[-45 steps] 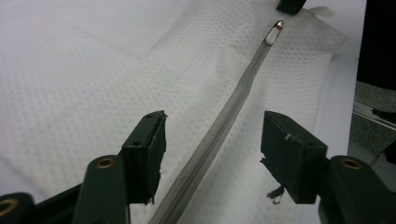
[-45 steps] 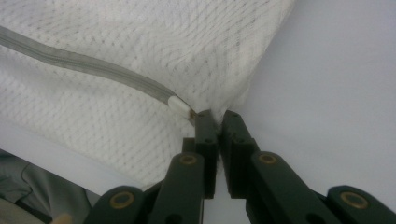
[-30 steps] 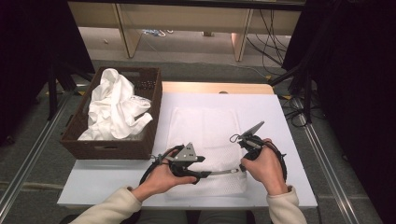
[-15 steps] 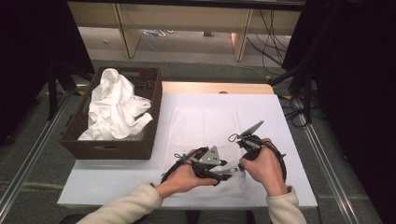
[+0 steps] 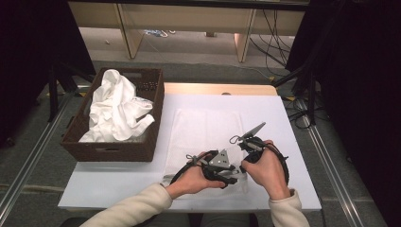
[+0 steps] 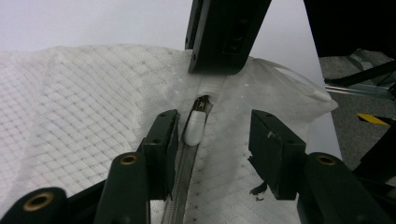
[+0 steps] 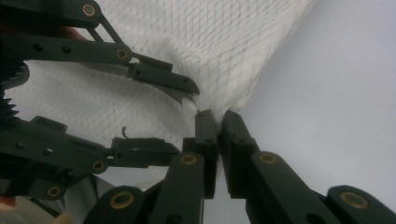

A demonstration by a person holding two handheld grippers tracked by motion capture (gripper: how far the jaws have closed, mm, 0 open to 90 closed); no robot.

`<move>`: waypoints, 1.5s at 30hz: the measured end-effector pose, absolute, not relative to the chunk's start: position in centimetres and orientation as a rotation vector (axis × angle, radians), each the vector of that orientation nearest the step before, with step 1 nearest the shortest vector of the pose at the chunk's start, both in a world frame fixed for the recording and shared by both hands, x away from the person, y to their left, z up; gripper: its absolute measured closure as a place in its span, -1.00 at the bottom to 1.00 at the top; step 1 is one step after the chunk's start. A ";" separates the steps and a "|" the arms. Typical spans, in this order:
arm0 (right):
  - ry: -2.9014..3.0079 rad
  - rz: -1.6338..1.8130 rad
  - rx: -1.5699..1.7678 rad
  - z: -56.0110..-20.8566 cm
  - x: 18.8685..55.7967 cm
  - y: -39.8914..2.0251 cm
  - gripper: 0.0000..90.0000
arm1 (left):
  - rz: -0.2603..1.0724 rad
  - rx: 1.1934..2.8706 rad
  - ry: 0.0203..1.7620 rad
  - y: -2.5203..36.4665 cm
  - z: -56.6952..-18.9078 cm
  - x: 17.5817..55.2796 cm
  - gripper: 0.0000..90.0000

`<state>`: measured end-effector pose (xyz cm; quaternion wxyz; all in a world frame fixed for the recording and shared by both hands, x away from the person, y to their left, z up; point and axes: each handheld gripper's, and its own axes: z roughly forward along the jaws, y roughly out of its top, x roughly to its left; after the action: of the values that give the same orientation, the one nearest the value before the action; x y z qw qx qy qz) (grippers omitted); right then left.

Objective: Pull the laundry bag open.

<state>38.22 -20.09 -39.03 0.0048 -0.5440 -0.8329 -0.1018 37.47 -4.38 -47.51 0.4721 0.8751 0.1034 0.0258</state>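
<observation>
- A white mesh laundry bag point(image 5: 203, 135) lies flat on the white table point(image 5: 118, 179), to the right of a dark wicker basket point(image 5: 142, 146) that holds crumpled white cloth point(image 5: 116, 109).
- Both hands meet over the bag's near right corner.
- The left gripper point(image 6: 212, 133) stands wide open over the bag's zipper point(image 6: 180, 172); its jaws sit on either side of the white zipper pull point(image 6: 194, 128), the left jaw just beside it, with nothing clamped.
- In the left gripper view, the right gripper's closed jaws reach down to the mesh right at the zipper's end, just past the pull.
- The right gripper point(image 7: 217, 116) is pinched closed on a raised fold of the mesh at the bag's edge.
- In the right gripper view, the left gripper's spread jaws come in from the left, the upper tip near the pinched fold.
</observation>
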 end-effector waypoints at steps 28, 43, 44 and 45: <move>-2.624 -0.322 -1.698 -39.1 38.3 -20.3 0.93 | -0.082 2.089 0.365 -4.8 -47.7 37.4 0.48; -2.613 -0.323 -1.704 -39.0 38.2 -20.1 0.93 | -0.094 2.091 0.434 -4.7 -47.7 37.9 0.58; -2.613 -0.323 -1.704 -39.0 38.2 -20.1 0.93 | -0.094 2.091 0.434 -4.7 -47.7 37.9 0.58; -2.620 -0.325 -1.698 -39.0 38.2 -20.2 0.93 | -0.095 2.089 0.454 -4.7 -47.6 37.8 0.60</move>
<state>38.24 -20.16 -39.02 0.0014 -0.5410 -0.8347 -0.1035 37.82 -4.74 -47.63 0.4800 0.8564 0.1859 -0.0388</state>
